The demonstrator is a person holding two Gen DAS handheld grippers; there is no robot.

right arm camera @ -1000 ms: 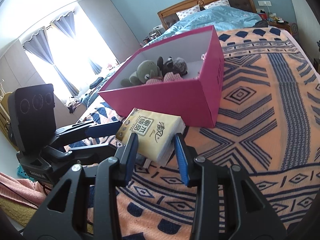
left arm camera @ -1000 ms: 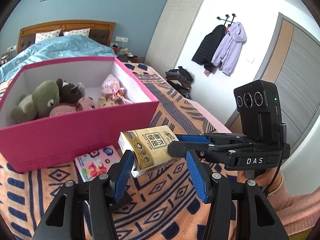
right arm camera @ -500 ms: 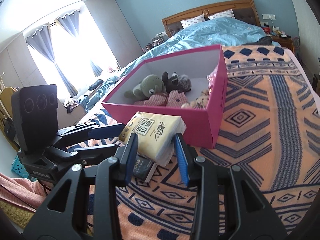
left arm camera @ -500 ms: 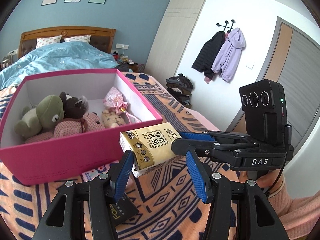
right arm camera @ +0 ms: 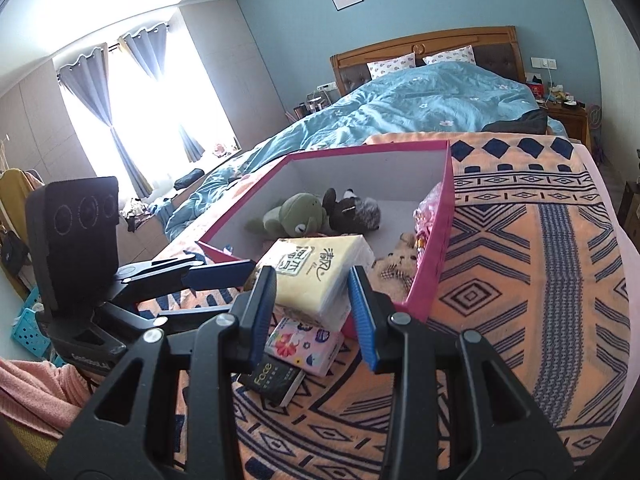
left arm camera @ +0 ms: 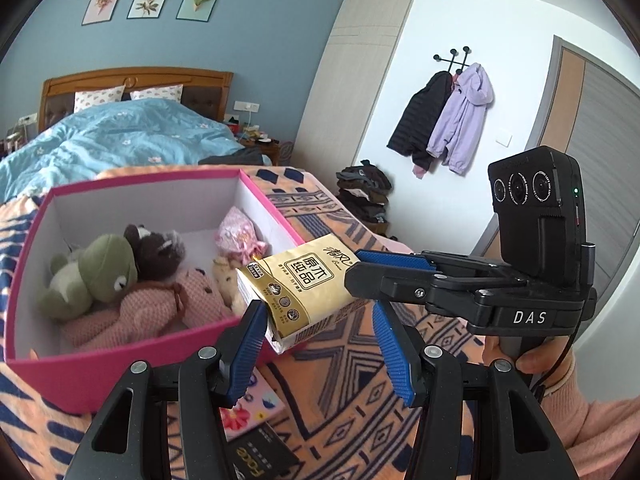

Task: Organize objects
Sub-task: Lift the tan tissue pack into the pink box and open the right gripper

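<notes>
From my left wrist camera I see a bed spread with an orange patterned blanket (left arm camera: 360, 364), blue walls, coats hanging by the door. The pink box (left arm camera: 60, 376) sits open on the blanket with plush toys (left arm camera: 120, 280) inside. My left gripper (left arm camera: 316, 344) and my right gripper (left arm camera: 360, 276), reaching in from the right, both clench the yellow tissue pack (left arm camera: 300, 284), which hangs over the box's near right corner, long axis running between the two grippers.

From my right wrist camera, bright curtained windows and a blue duvet (right arm camera: 420, 108) lie beyond. The right gripper (right arm camera: 312, 300) pinches the pack's sides. A floral tissue pack (right arm camera: 304, 344) and a black packet (right arm camera: 276, 380) lie on the blanket below, touching each other.
</notes>
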